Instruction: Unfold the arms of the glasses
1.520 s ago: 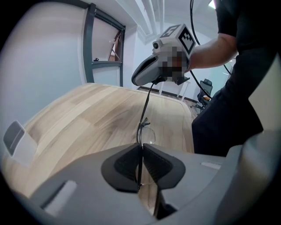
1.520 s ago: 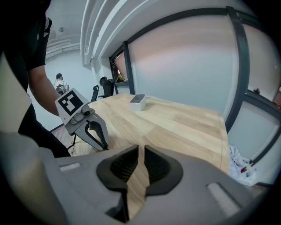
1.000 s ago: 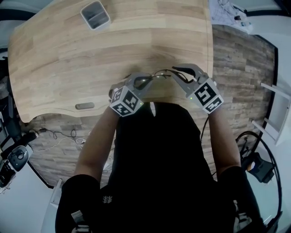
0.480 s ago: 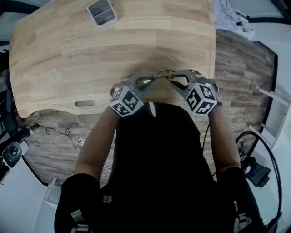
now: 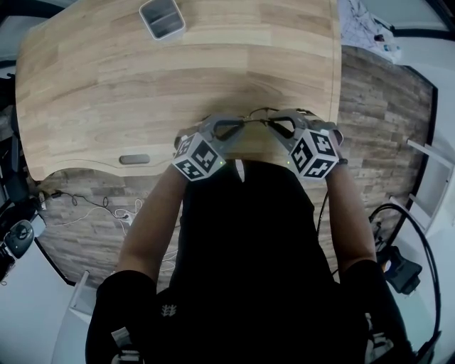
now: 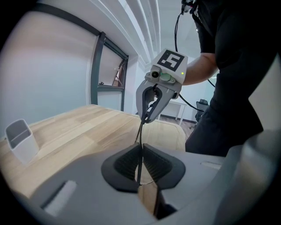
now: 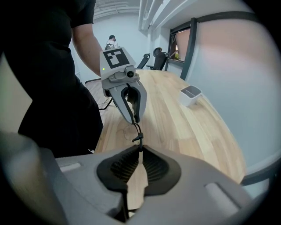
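The wooden desk (image 5: 106,85) carries a white container (image 5: 162,18) at its far edge. At its near edge the left gripper (image 5: 234,126) and right gripper (image 5: 274,126) face each other. Each has its jaws clamped on the thin-framed glasses (image 5: 254,116) between them.

Glasses (image 5: 254,114) hang btwn L gripper (image 5: 234,124) and R gripper (image 5: 271,124), over table (image 5: 106,85) near edge, right of centre. Bin (image 5: 162,18) stands on table's far side, well left of and behind them. Floor (image 5: 377,106) lies right of table.
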A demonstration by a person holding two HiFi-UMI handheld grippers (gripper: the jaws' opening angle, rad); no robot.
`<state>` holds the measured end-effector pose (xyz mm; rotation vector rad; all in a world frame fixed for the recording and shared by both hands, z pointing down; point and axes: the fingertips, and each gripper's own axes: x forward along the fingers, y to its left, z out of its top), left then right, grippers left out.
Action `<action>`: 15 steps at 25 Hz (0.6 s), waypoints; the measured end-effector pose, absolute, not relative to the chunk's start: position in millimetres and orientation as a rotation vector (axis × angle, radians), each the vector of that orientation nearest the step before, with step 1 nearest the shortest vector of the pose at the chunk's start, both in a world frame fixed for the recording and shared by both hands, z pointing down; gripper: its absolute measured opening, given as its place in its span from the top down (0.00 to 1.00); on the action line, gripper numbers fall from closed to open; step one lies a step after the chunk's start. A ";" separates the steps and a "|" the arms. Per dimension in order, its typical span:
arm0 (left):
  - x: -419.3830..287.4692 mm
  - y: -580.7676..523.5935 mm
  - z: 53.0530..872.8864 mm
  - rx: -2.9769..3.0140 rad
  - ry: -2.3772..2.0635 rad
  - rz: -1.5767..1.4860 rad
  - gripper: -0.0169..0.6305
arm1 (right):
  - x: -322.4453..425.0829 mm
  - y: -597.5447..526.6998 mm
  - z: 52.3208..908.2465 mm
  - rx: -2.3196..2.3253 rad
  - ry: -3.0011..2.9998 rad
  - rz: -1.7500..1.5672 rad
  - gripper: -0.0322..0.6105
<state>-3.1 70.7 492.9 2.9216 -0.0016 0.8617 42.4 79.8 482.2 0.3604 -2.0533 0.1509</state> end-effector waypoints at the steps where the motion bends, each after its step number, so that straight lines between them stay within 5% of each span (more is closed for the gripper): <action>1: -3.2 70.8 493.8 2.921 0.000 0.866 0.92 | 41.4 79.3 480.7 0.361 -2.059 0.151 0.91; 15: -9.7 67.2 484.8 2.928 -0.086 0.913 0.86 | 19.6 78.8 461.3 0.363 -2.136 0.173 0.91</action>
